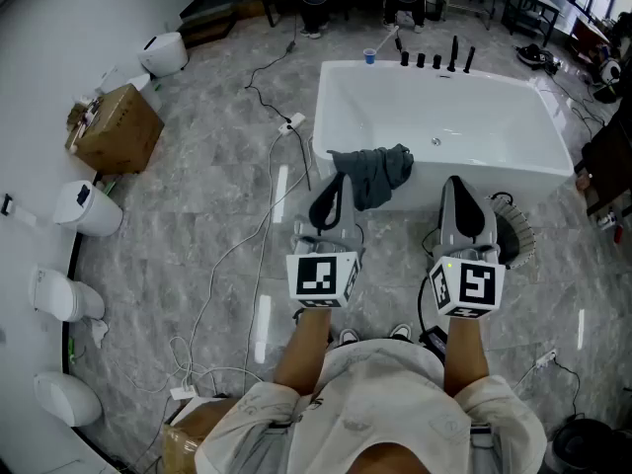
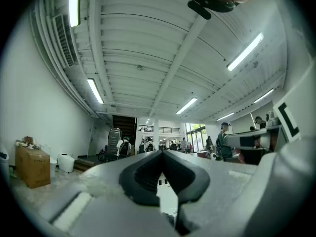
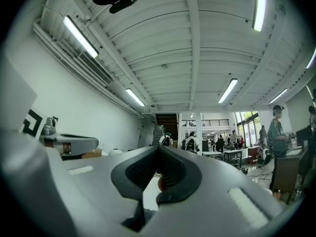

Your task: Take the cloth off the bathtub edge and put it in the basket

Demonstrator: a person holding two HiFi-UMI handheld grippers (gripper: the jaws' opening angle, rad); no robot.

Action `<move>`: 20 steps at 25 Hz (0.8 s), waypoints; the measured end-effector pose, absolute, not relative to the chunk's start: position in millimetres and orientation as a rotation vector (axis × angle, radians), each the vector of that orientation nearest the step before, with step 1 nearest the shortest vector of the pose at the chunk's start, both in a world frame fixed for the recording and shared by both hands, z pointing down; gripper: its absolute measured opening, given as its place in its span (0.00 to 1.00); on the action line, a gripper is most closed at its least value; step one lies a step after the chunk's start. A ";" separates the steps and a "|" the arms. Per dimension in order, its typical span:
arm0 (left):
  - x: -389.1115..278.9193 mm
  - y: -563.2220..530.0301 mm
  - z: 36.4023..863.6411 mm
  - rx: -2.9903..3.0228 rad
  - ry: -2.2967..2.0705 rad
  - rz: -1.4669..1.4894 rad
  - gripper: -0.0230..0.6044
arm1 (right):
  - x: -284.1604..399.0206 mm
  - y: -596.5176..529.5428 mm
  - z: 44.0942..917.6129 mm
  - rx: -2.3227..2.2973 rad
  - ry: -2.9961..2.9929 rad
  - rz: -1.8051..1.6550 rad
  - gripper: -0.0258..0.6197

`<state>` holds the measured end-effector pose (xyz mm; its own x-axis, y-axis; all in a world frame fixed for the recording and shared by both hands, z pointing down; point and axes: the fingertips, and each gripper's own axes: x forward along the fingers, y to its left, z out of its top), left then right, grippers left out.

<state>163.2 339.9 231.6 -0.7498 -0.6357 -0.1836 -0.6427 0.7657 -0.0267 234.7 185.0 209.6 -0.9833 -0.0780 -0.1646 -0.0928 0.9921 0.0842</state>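
Item: cloth [image 1: 373,172], dark grey, draped over the near rim of the bathtub [image 1: 494,173], toward that rim's left end. I read its long axis as running along the rim, with one fold hanging down the tub's outer wall.

Item: left gripper [image 1: 334,194], in front of the tub's near wall and angled slightly upward. Its jaws are closed tip to tip with nothing between the pads. Its nose sits just beside the cloth's hanging left end, but I cannot tell whether it touches.

Item: right gripper [image 1: 460,194], also in front of the near wall, further along it to the right and well clear of the cloth. Its jaws are pressed together and empty.

Item: basket [image 1: 517,237], on the floor by the tub's near right corner, partly hidden behind my right gripper.

Judgement: the cloth lies ahead and slightly right of my left gripper, which is the nearer tool. I must spread its jaws first, then pinch across the fold, not along the rim
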 end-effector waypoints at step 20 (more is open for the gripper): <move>143.9 400.6 242.6 -1.037 2.771 0.053 0.03 | 207.8 241.0 227.1 -0.159 2.986 0.054 0.04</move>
<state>143.9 400.6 242.6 -0.7400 -0.6475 -0.1821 -0.6540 0.7559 -0.0300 207.8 241.0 227.1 -0.9831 -0.1029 -0.1515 -0.1083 0.9937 0.0279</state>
